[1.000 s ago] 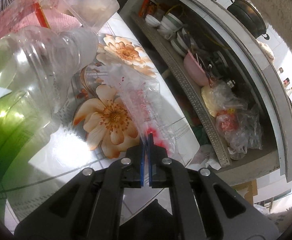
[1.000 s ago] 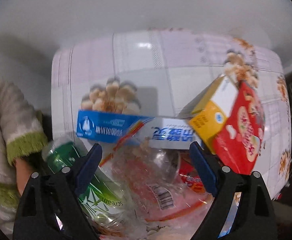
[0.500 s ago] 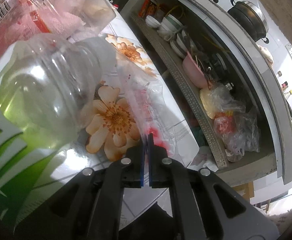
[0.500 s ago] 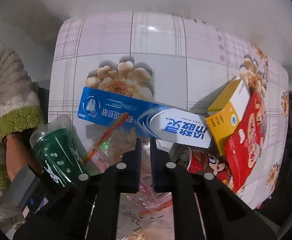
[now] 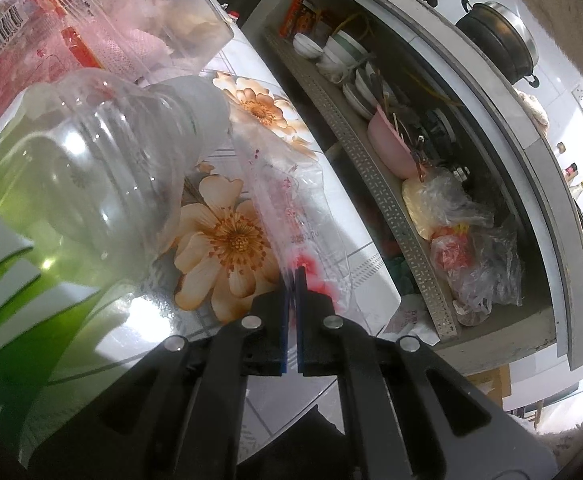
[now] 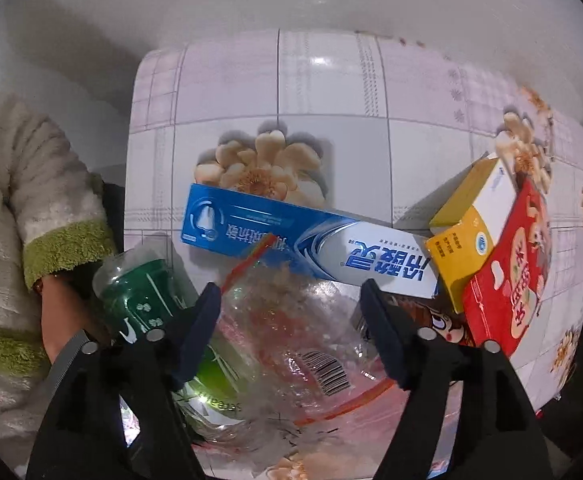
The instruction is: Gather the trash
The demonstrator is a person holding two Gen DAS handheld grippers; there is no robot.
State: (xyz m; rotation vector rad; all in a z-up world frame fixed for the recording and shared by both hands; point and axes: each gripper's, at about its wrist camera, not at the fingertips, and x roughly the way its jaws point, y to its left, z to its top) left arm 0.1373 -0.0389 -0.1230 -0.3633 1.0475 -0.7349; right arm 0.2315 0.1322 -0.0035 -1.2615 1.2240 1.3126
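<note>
And here we are over the flowered table (image 6: 331, 92), with trash spread across its near end. Our left gripper (image 5: 291, 276) has its jaws pressed together, and they pinch the edge of a clear plastic bag (image 5: 291, 200) with red print that lies flat on the tablecloth. Just to the left of that bag lies a clear plastic bottle (image 5: 91, 168) with a green label, on its side, its neck toward the bag. Beyond the table edge we see an open shelf (image 5: 391, 184) crowded with bowls and knotted plastic bags, and a dark pot (image 5: 503, 40) on the counter above.

Now the right gripper (image 6: 291, 312): it points down at the pile and its jaws are opening, standing wide. Between them sits a crumpled clear container (image 6: 291, 320) with a barcode, but the pads do not press on it. The green bottle shows at the left finger. Behind the fingertips lies a blue and white toothpaste box (image 6: 291, 240), and to the right lean a yellow box (image 6: 471, 232) and a red box (image 6: 507, 272). A hand in a fluffy sleeve (image 6: 31, 208) is at the left.
</note>
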